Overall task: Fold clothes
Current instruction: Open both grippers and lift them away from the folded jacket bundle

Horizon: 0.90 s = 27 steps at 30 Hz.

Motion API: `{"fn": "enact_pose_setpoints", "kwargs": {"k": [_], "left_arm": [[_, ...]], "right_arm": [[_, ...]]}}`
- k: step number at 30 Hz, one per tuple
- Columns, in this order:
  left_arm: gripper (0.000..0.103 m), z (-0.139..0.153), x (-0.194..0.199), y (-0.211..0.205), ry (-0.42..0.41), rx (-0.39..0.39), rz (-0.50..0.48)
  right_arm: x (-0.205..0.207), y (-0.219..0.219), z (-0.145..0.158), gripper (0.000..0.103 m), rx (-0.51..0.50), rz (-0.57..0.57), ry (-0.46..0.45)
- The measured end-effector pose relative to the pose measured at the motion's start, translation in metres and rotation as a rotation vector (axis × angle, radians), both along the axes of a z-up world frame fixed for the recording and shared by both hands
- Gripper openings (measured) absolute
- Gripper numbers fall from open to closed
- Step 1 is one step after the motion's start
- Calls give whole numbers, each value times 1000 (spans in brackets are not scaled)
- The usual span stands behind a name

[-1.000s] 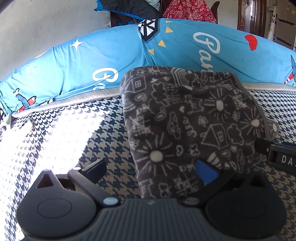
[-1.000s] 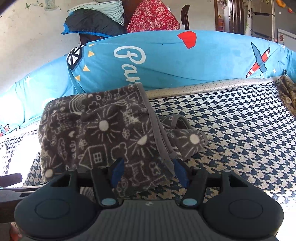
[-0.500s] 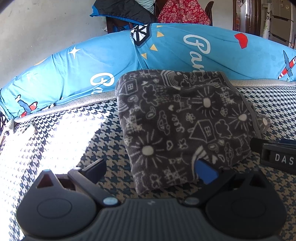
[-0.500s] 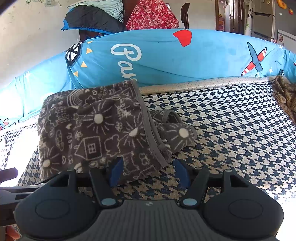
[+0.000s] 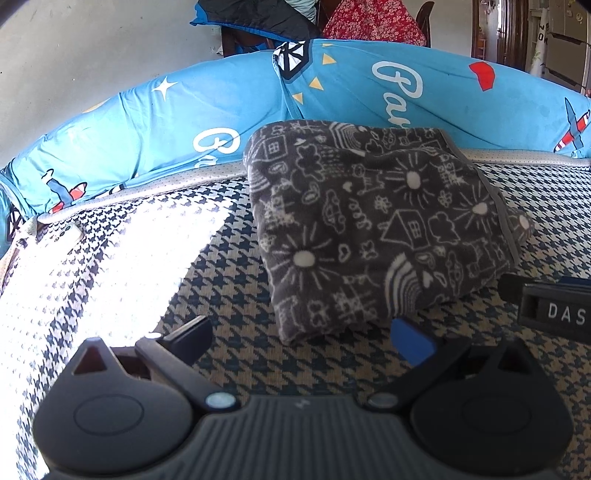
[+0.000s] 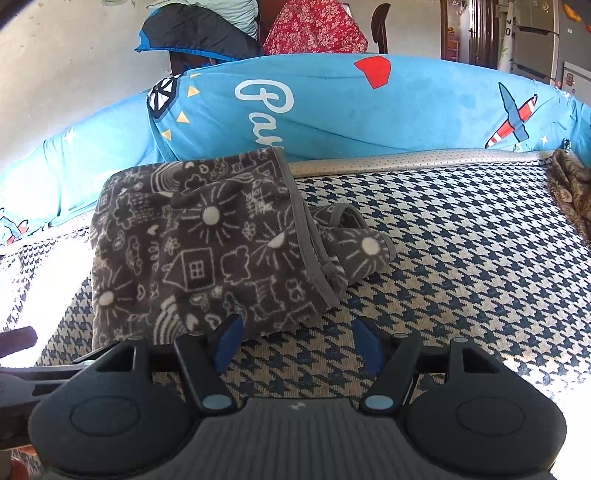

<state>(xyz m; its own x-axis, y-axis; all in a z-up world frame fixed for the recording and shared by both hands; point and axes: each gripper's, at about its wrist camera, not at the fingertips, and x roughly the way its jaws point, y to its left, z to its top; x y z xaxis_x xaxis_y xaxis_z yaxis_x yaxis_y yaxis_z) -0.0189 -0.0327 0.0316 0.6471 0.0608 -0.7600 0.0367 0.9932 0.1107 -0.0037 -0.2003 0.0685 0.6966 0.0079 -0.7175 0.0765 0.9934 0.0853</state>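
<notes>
A folded dark grey garment [image 5: 369, 221] with white doodle prints lies on the houndstooth bed sheet [image 5: 236, 354]. A small sleeve-like lump sticks out from its right side [image 6: 365, 247]. My left gripper [image 5: 301, 334] is open just short of the garment's near edge, with nothing between its fingers. My right gripper [image 6: 297, 332] is also open over bare sheet. Its left fingertip [image 6: 231, 328] sits close below the garment's near right corner without gripping it. Part of the right gripper's body [image 5: 550, 306] shows at the right edge of the left wrist view.
Long blue pillows [image 6: 332, 107] with aeroplane prints line the far side of the bed. Piled clothes [image 6: 207, 29] rise behind them. A brown patterned cloth [image 6: 570, 184] lies at the right edge. Bright sunlight washes out the sheet at left [image 5: 92, 258].
Both grippers have drawn back towards the near edge. The garment that lay between and under the fingertips now rests free beyond them. The right jaws stand slightly wider.
</notes>
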Motion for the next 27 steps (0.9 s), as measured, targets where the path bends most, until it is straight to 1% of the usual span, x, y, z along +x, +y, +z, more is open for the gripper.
{"fn": "enact_pose_setpoints", "kwargs": {"k": [3,5,9,12,19,23,27], "left_arm": [[103,-3,-11,5,4,4,12],[103,-5,-18,9,0,3,37],[103,-9,-29,16,22,-8,60],[103,-7,-39,18,16,-15,71],[103,-5,-59,14,16,-10,58],[103,-3,-68,10,20,-10,47],[103,1,-75,7,21,-11,42]], "right_arm": [[-7,4,-1,66,-10,-3,11],[-11,6,-1,66,-11,-2,17],[-21,9,1,67,3,2,14],[-29,10,2,67,16,5,12],[-43,9,5,68,11,6,-1],[-48,3,6,71,2,-28,-2],[-51,-2,8,71,3,-50,10]]}}
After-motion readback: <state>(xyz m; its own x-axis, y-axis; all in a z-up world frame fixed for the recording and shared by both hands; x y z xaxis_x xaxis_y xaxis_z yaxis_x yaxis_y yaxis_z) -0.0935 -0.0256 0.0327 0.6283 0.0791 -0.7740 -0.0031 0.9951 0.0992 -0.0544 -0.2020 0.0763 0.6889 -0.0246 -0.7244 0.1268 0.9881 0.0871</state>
